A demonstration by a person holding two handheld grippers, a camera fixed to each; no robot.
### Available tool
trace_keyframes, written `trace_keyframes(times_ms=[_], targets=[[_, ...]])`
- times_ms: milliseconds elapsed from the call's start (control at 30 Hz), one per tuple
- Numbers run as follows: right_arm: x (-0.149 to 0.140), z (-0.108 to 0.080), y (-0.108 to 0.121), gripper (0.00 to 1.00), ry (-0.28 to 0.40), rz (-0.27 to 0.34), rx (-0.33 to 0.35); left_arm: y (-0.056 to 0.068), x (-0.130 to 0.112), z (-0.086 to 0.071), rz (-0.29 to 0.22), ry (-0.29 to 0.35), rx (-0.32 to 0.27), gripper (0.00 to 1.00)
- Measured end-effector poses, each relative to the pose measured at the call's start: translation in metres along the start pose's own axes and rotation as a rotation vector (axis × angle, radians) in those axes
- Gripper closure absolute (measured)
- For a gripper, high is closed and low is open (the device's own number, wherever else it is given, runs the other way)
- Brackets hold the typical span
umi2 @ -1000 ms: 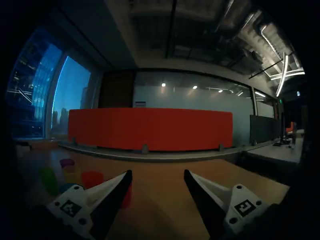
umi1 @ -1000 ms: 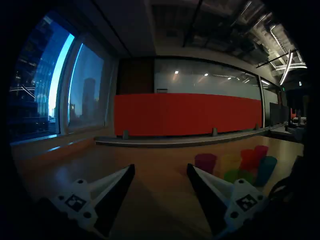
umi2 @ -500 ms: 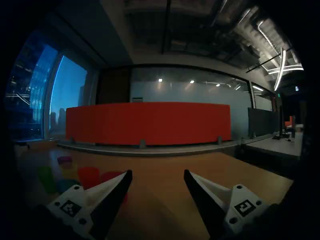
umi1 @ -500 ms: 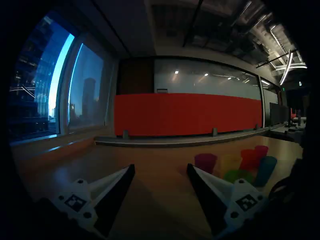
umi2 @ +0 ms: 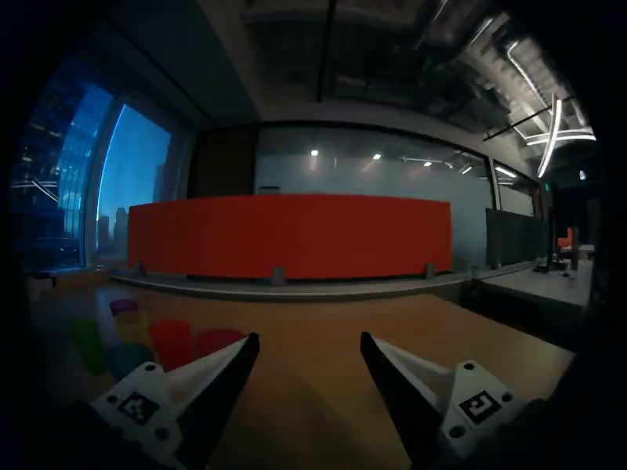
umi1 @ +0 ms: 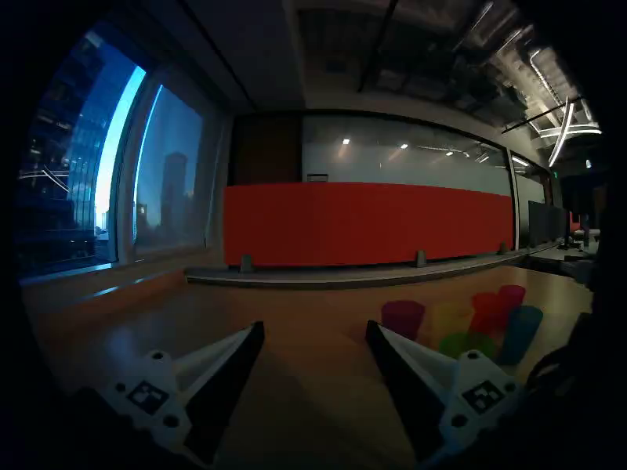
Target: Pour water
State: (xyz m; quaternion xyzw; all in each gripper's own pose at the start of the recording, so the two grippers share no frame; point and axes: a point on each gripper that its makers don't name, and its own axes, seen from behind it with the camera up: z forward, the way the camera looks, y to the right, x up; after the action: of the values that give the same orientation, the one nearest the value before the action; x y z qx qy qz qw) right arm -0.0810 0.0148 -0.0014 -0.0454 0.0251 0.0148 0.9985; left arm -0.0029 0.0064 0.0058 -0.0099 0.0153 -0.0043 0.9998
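Several coloured plastic cups stand in a cluster on the wooden table (umi1: 313,313). In the left gripper view the cluster is ahead on the right: a purple cup (umi1: 403,317), a yellow one (umi1: 452,317), a red one (umi1: 487,311), a green one (umi1: 465,343) and a teal one (umi1: 520,333). My left gripper (umi1: 313,333) is open and empty, left of the cups. In the right gripper view the cups sit low on the left, a red cup (umi2: 172,342) foremost. My right gripper (umi2: 308,345) is open and empty, to their right.
A red divider panel (umi1: 364,223) on a grey rail closes off the table's far edge. Tall windows (umi1: 102,180) run along the left. A neighbouring desk (umi2: 541,290) lies to the right. Bare tabletop stretches ahead of both grippers.
The right gripper view has tilted down and lifted a little, so the cups appear higher and more of them show beside its left finger. The left gripper has held still.
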Motion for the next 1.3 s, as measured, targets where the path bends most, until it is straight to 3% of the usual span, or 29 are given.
trace_keyframes(times_ms=[1300], targets=[[-0.0003, -0.0016, -0.0033, 0.00, -0.005, 0.002, 0.011, 0.0011, -0.0007, 0.0002, 0.000, 0.000, 0.000, 0.03]])
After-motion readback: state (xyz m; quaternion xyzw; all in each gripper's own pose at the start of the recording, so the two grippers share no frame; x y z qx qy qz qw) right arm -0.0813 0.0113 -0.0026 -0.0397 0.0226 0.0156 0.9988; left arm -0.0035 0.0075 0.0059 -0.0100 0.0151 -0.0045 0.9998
